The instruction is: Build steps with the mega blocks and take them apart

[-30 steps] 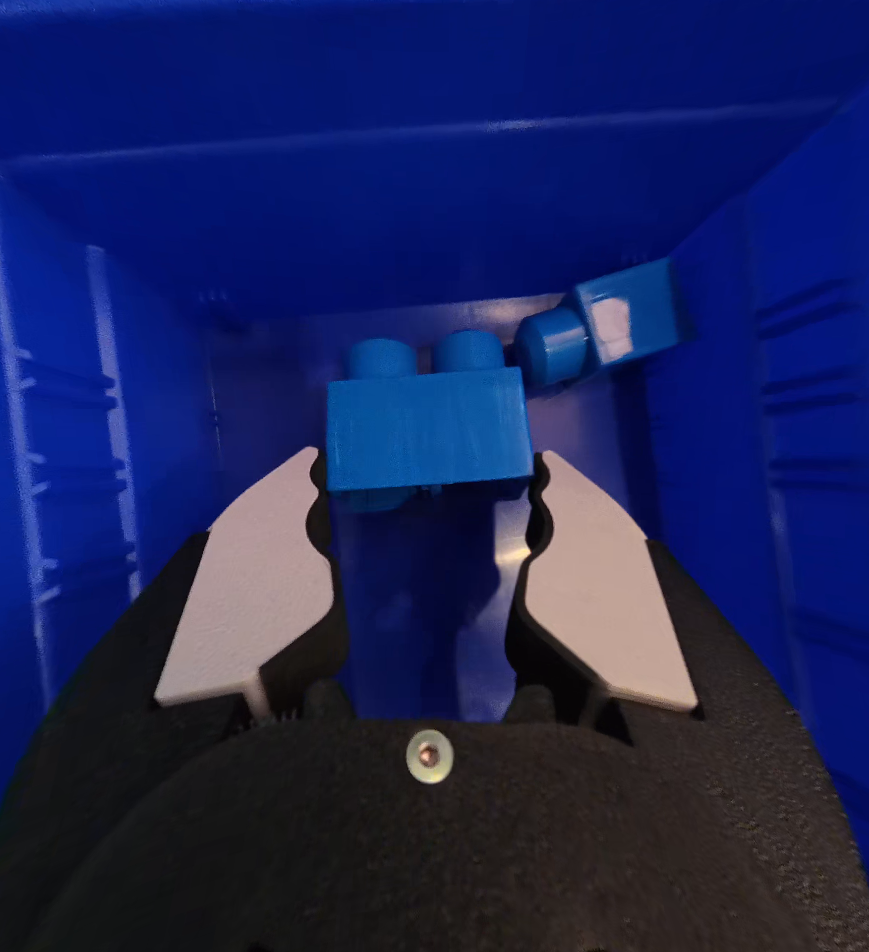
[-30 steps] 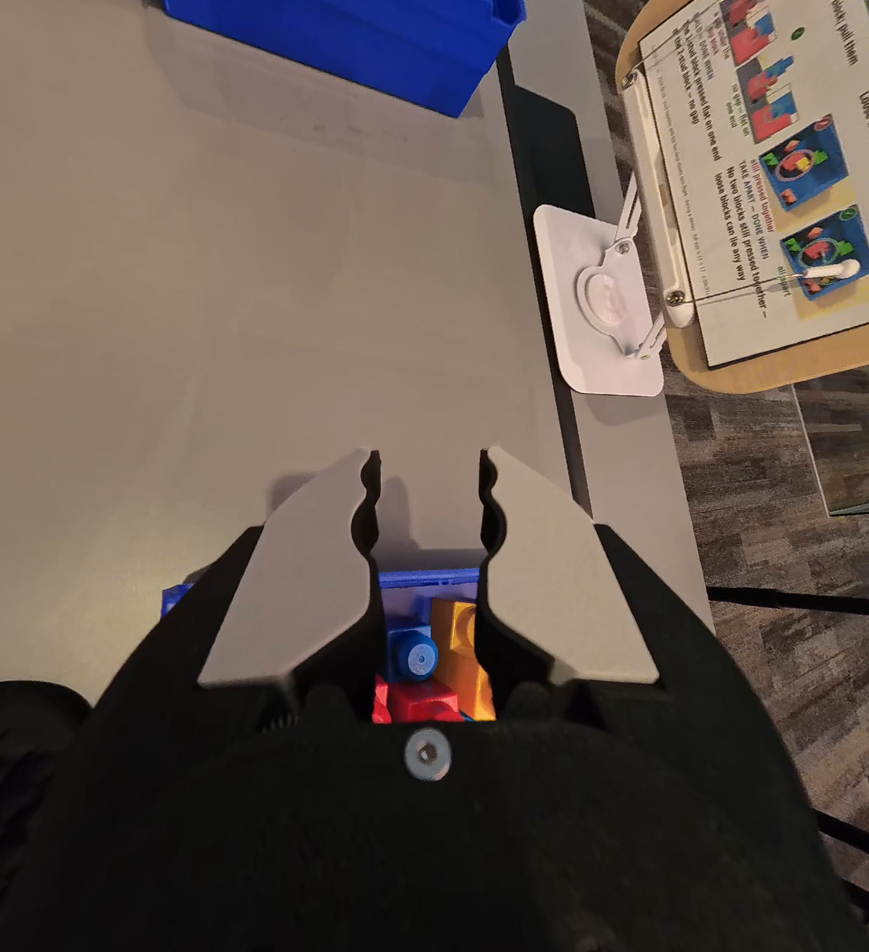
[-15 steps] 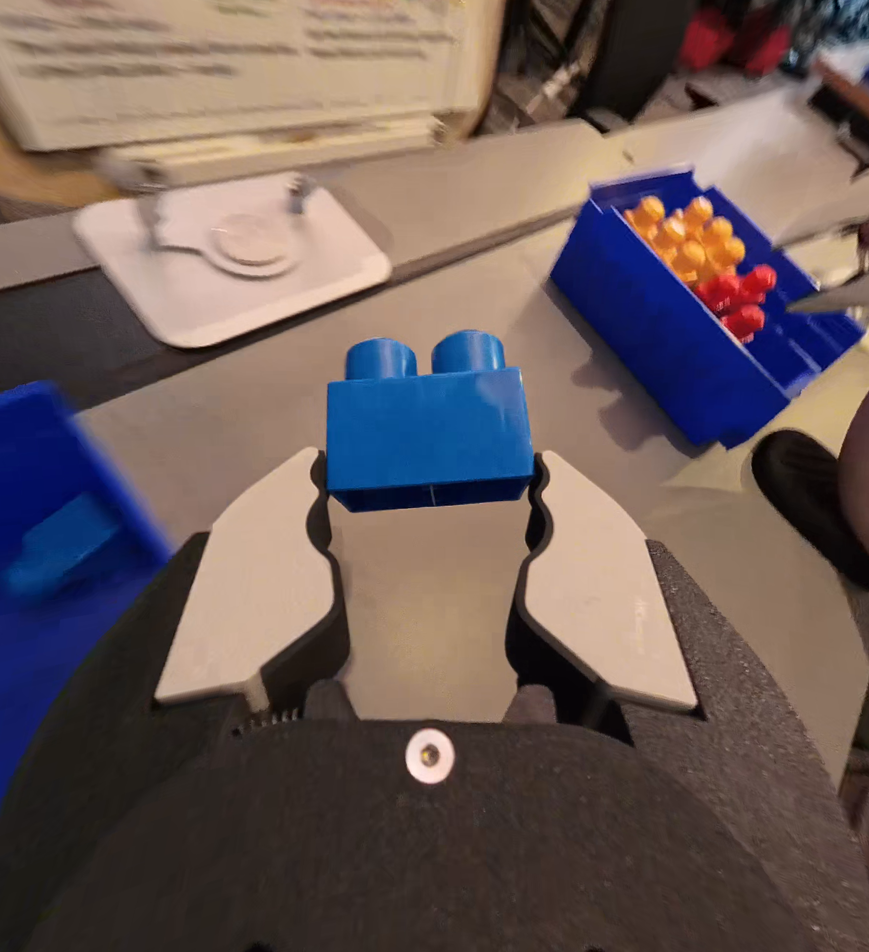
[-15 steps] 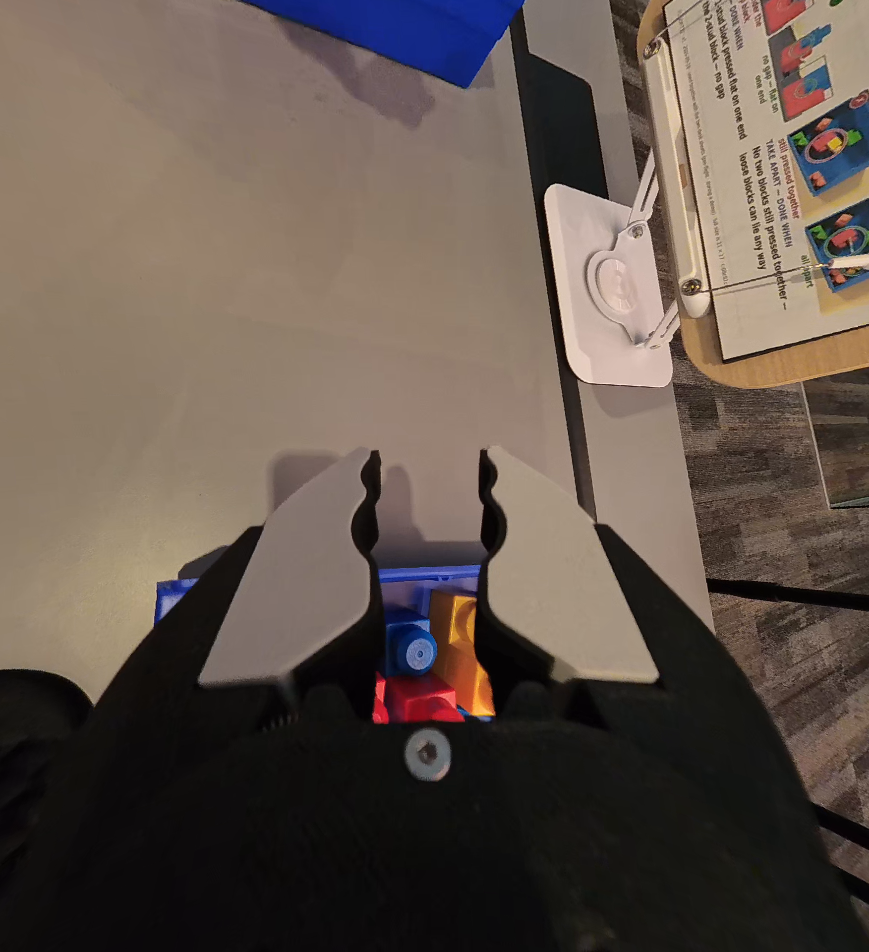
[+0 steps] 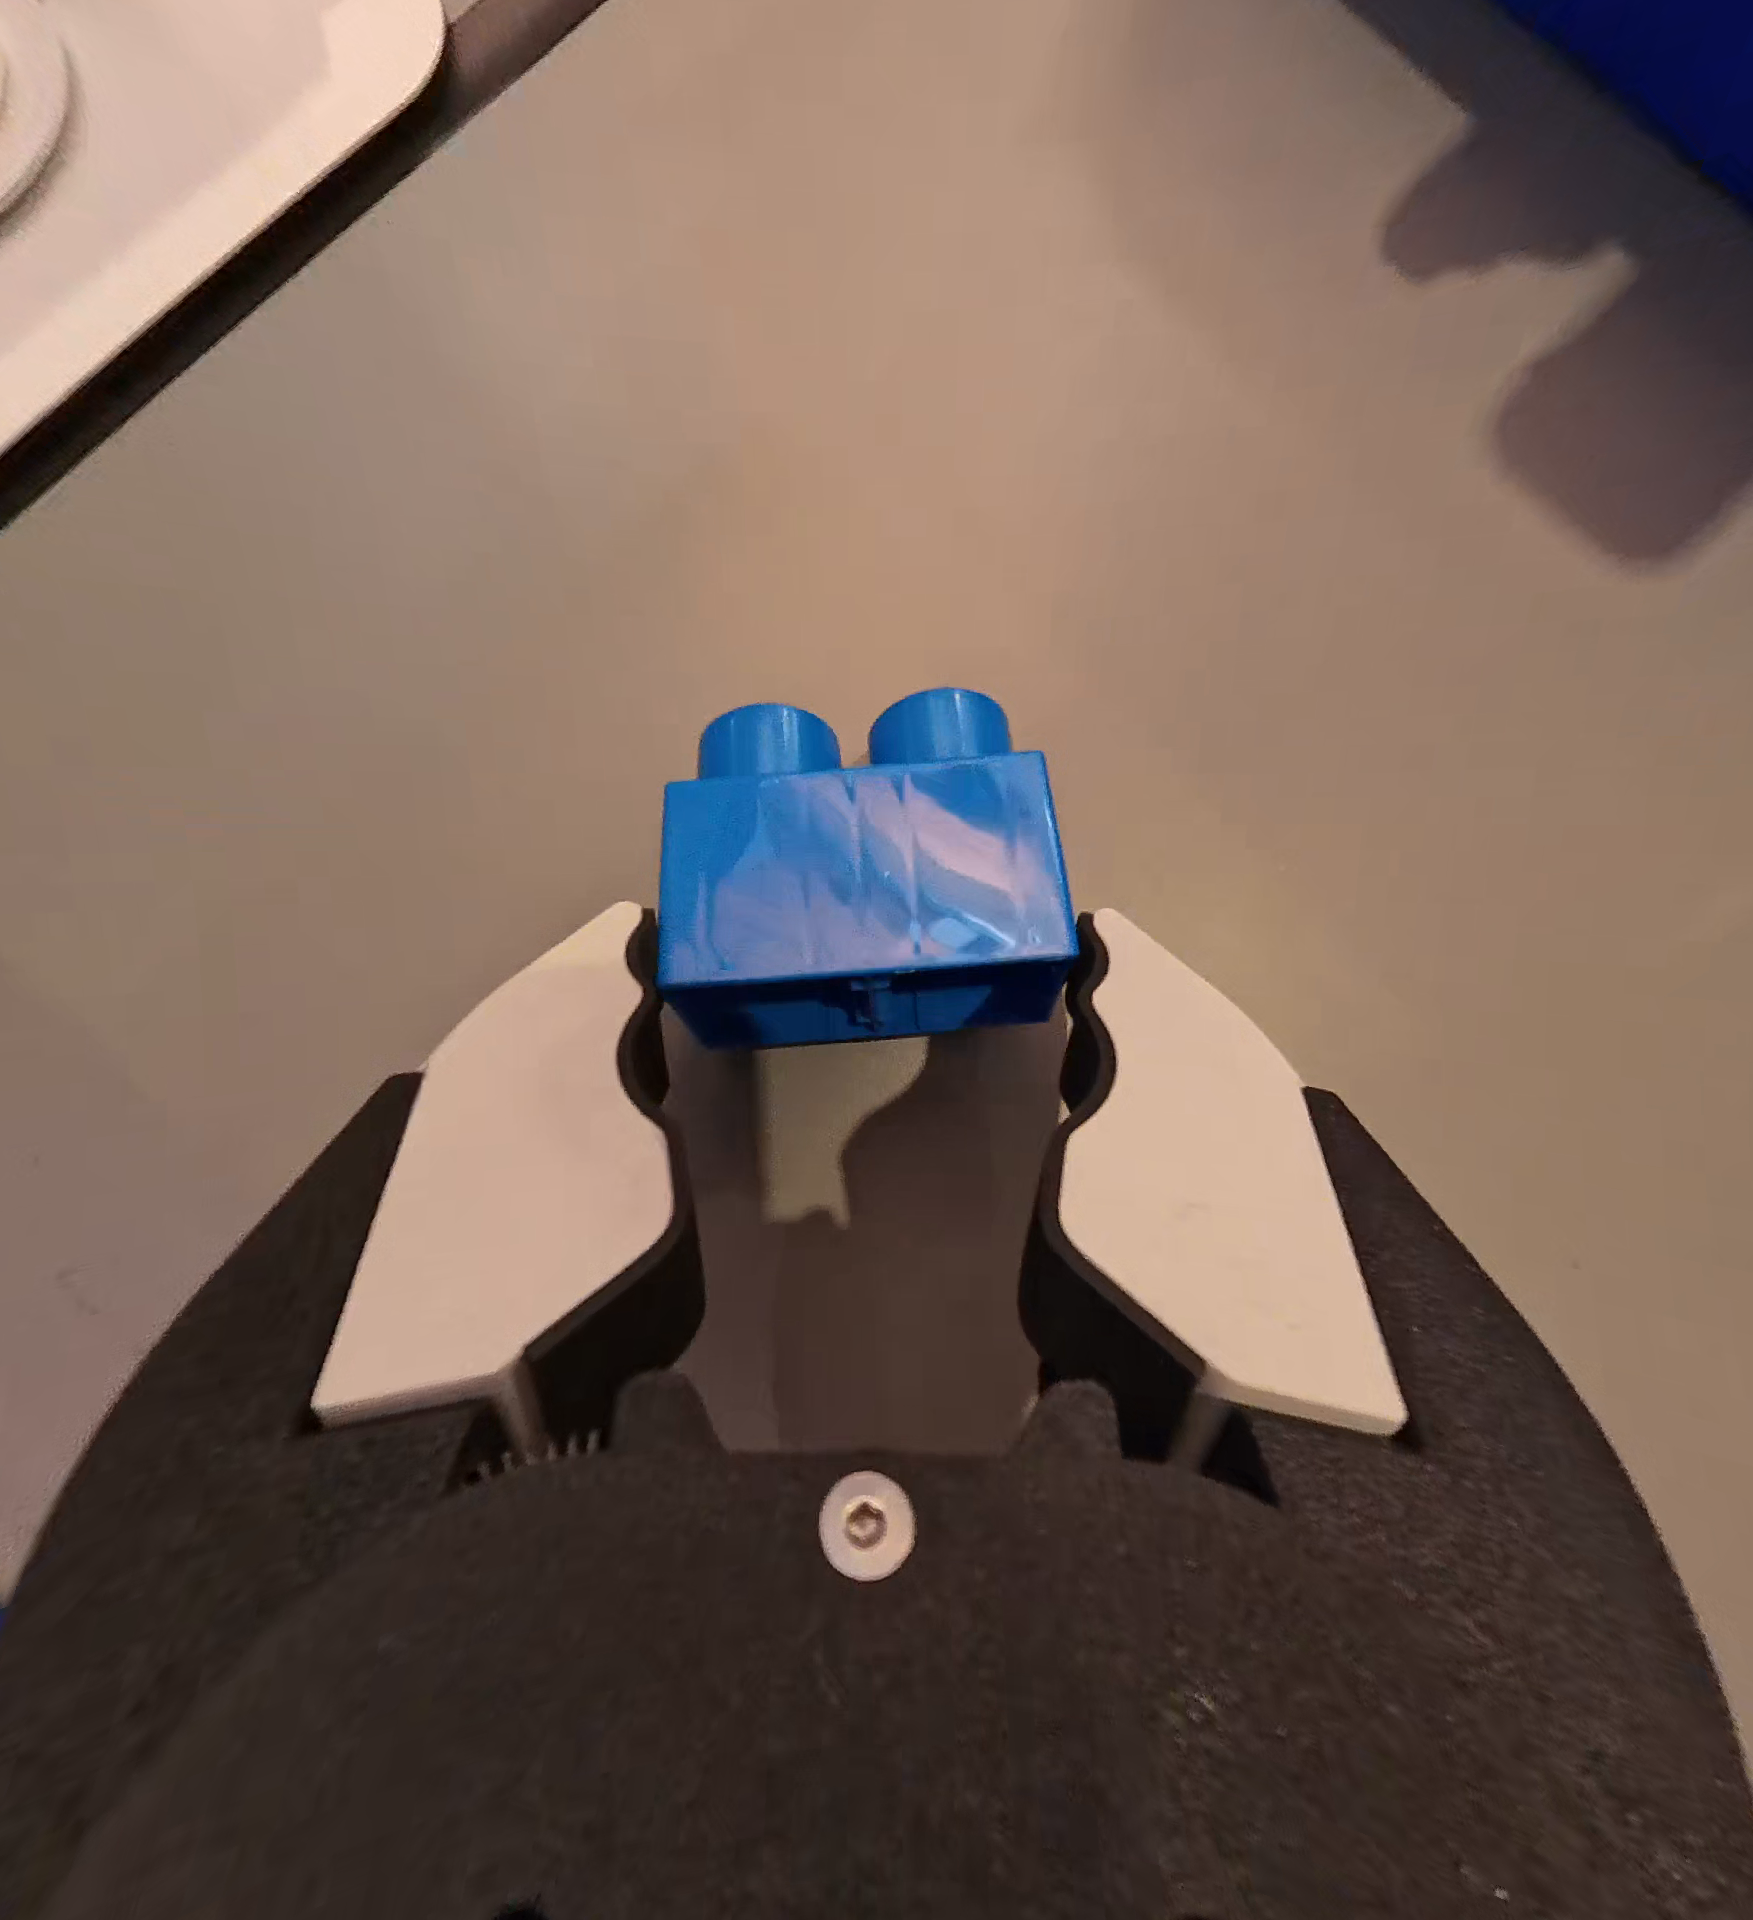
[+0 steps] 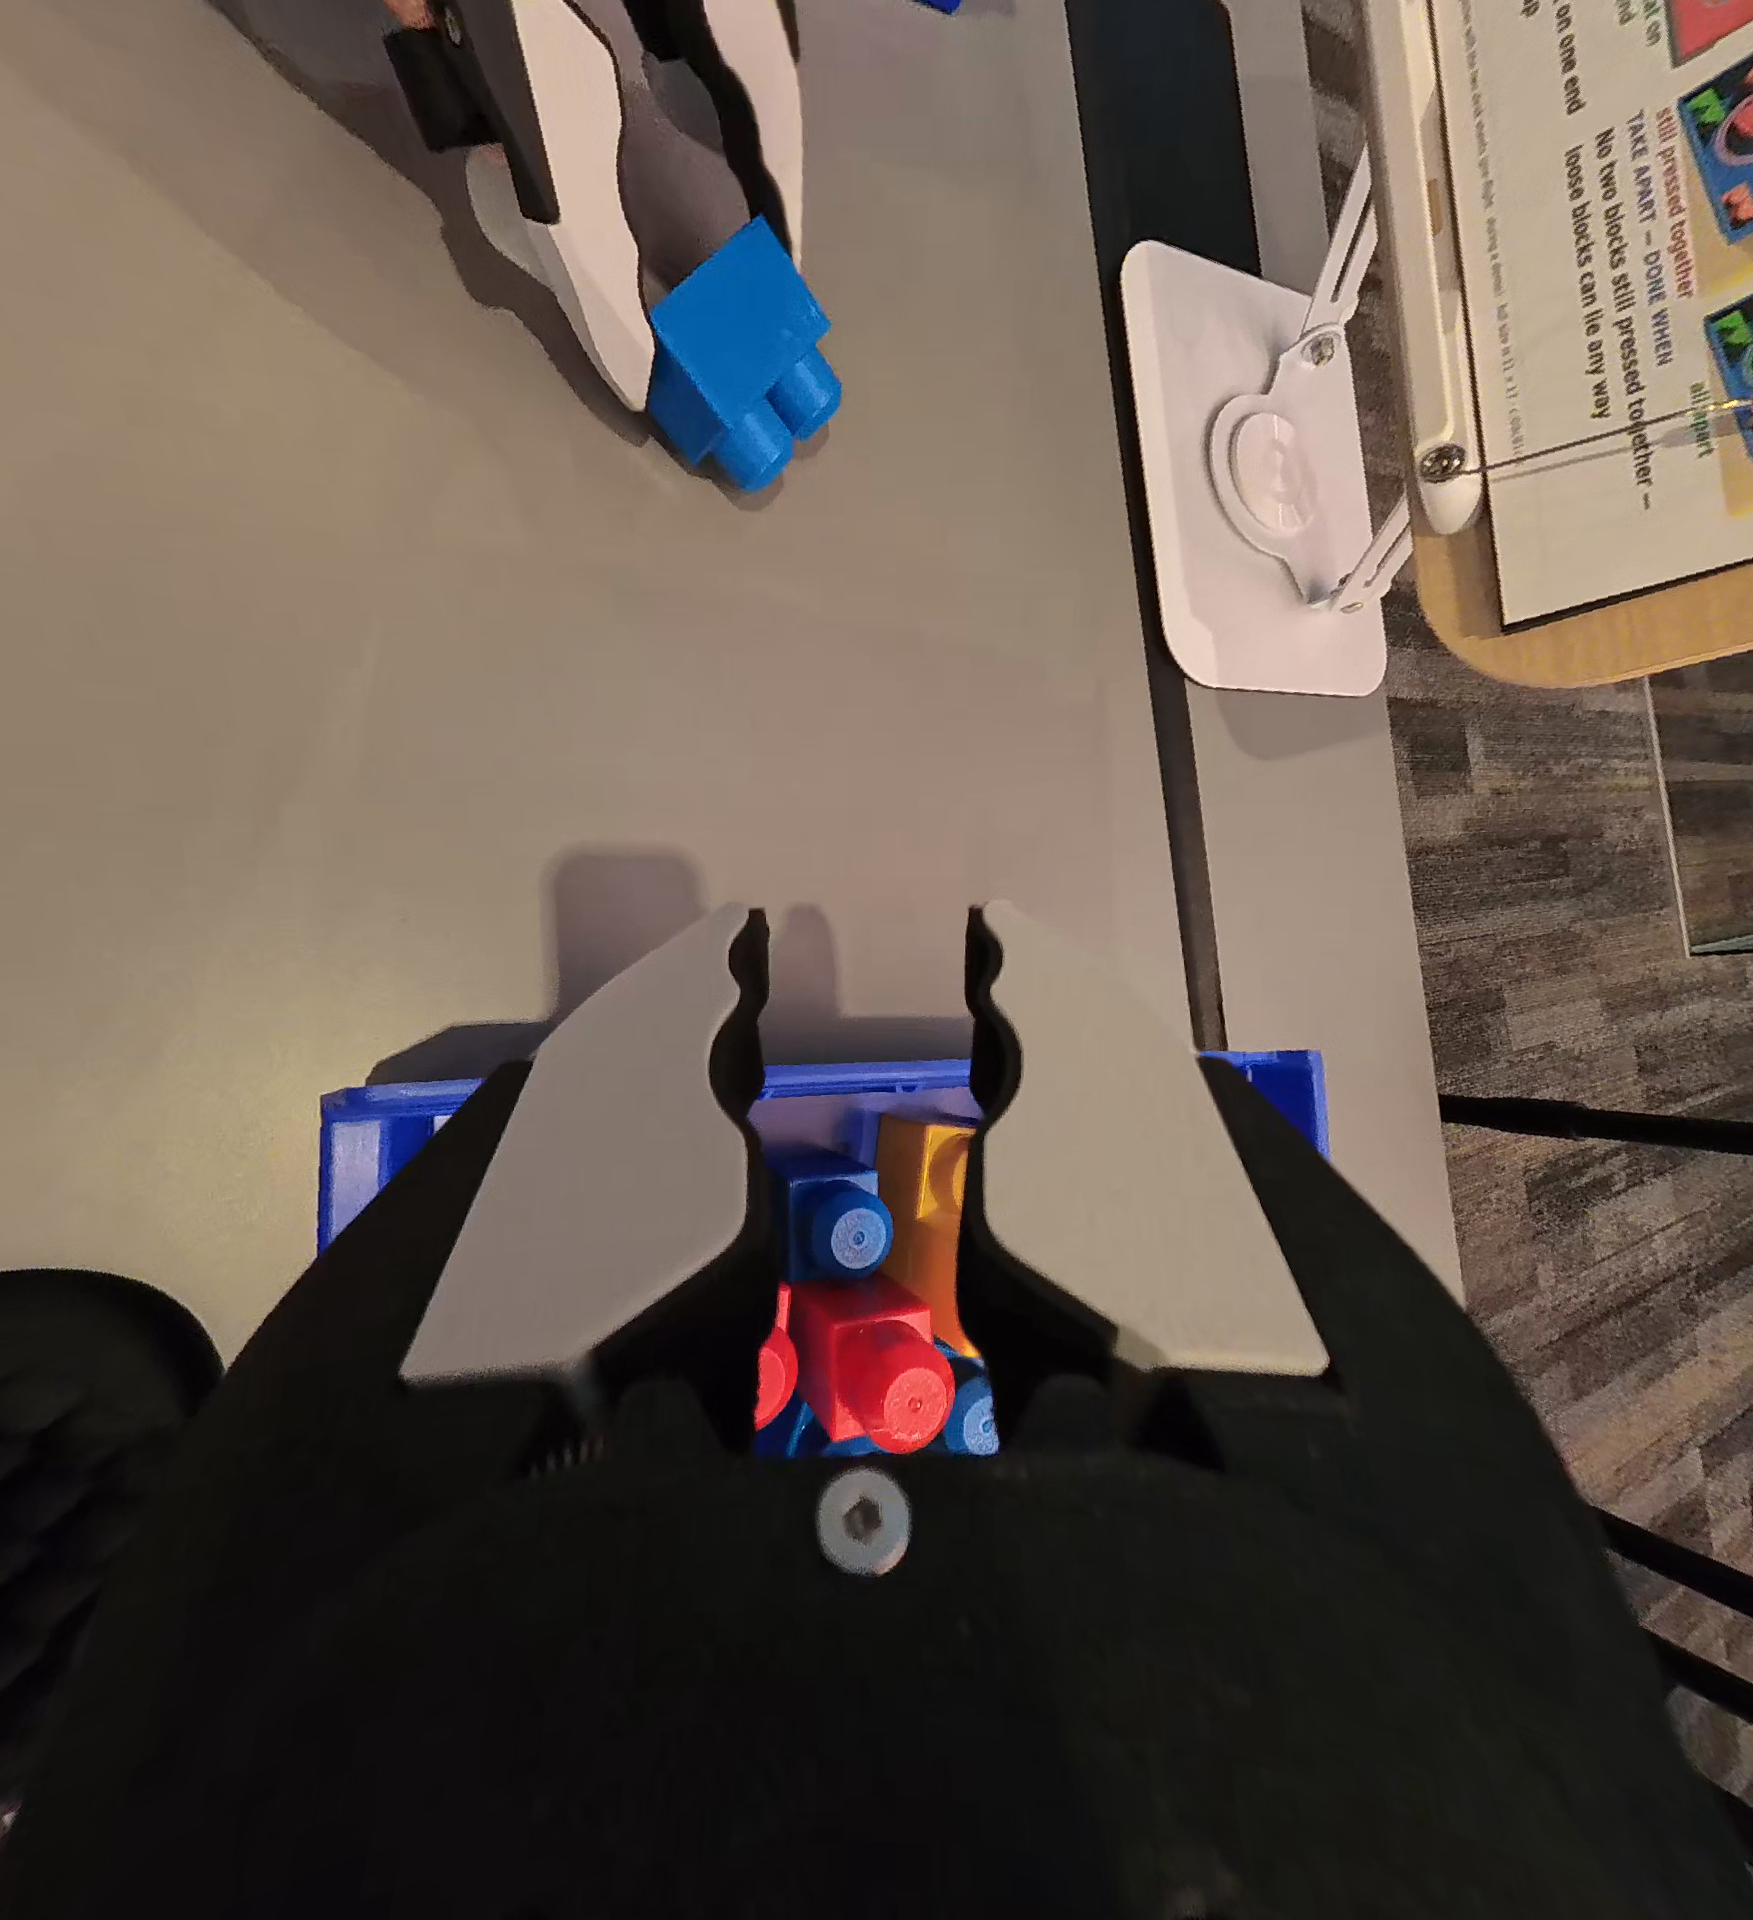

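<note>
My left gripper [image 5: 867,951] is shut on a blue two-stud block [image 5: 864,888] and holds it just above the grey table, studs pointing away from the camera. The same block [image 6: 742,358] and left gripper [image 6: 716,281] show at the top of the right wrist view. My right gripper [image 6: 867,925] is open and empty, hovering over a blue bin [image 6: 358,1143]. The bin holds loose blocks: a blue one [image 6: 836,1216], an orange one [image 6: 924,1195] and a red one [image 6: 872,1361].
A white stand base [image 6: 1256,468] sits near the table's edge and also shows in the left wrist view [image 5: 103,156]. It carries an instruction board [image 6: 1641,291]. A blue bin corner [image 5: 1703,94] is at the upper right, and carpet floor [image 6: 1578,1039] lies beyond the table. There is about 25 centimeters between the tips of the two grippers.
My left gripper has lifted the blue block out of a blue bin and carried it over the open table, lowering it close to the surface. It has entered the right wrist view.
</note>
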Demonstrator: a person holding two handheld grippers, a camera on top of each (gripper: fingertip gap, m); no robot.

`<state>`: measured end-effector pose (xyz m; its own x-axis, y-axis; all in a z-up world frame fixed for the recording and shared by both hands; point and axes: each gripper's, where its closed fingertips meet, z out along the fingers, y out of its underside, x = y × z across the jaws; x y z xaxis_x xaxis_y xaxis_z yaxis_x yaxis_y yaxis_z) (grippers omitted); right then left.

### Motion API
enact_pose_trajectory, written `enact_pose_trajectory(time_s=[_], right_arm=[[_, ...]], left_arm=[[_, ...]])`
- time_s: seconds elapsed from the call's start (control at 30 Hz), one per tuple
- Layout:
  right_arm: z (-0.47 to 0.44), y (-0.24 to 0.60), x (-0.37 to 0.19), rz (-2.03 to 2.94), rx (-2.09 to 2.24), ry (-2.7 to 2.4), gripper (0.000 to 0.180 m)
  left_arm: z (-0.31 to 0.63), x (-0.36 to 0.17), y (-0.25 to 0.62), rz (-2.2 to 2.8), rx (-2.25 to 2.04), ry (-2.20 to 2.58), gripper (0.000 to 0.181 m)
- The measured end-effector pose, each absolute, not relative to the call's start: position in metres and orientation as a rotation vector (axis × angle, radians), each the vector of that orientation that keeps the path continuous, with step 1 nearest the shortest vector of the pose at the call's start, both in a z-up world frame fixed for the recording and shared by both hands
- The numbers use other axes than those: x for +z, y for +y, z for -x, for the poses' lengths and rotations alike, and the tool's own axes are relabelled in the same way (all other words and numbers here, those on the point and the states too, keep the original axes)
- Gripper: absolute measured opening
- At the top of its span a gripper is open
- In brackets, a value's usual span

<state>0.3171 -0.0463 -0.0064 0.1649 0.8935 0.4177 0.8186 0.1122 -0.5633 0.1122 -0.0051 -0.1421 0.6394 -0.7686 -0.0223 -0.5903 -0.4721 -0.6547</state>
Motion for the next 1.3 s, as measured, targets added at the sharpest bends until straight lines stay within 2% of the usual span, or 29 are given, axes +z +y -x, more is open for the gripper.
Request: enact_pose_trajectory(time_s=[0.3, 0.4, 0.5, 0.53, 0.6, 0.7, 0.77, 0.9, 1.07, 1.17, 1.3], right_arm=[[-0.321, -0.043, -0.014, 1.734, 0.095, -1.664, 0.037], [-0.323, -0.043, -0.015, 1.742, 0.088, -1.658, 0.037], [-0.322, -0.042, -0.014, 1.739, 0.094, -1.652, 0.037], [-0.322, -0.041, -0.014, 1.739, 0.092, -1.653, 0.037], [-0.323, -0.04, -0.014, 1.738, 0.089, -1.654, 0.037], [-0.322, -0.042, -0.015, 1.723, 0.087, -1.673, 0.035], [-0.32, -0.045, -0.016, 1.708, 0.089, -1.696, 0.032], [-0.317, -0.044, -0.017, 1.712, 0.085, -1.689, 0.032], [-0.312, -0.046, -0.017, 1.708, 0.108, -1.692, 0.032], [-0.311, -0.046, -0.021, 1.718, 0.112, -1.701, 0.032], [-0.308, -0.047, -0.026, 1.727, 0.127, -1.721, 0.032]], left_arm=[[-0.119, -0.144, -0.01, 2.198, -0.319, 1.12, 0.079], [-0.127, -0.096, -0.009, 2.054, -0.31, 1.102, 0.082], [-0.119, -0.011, -0.017, 1.881, -0.42, 1.03, 0.082], [-0.106, 0.02, -0.018, 1.828, -0.463, 0.986, 0.081], [-0.064, 0.067, -0.017, 1.743, -0.503, 0.905, 0.067], [0.032, 0.094, 0.015, 1.685, -0.321, 0.682, 0.062], [0.079, 0.08, 0.031, 1.703, -0.275, 0.651, 0.057], [0.121, 0.014, 0.058, 1.861, -0.385, 0.657, 0.064], [0.123, -0.046, 0.085, 1.93, -0.445, 0.66, 0.057], [0.119, -0.075, 0.088, 1.968, -0.334, 0.824, 0.075], [0.118, -0.097, 0.094, 2.023, -0.229, 0.95, 0.076]])
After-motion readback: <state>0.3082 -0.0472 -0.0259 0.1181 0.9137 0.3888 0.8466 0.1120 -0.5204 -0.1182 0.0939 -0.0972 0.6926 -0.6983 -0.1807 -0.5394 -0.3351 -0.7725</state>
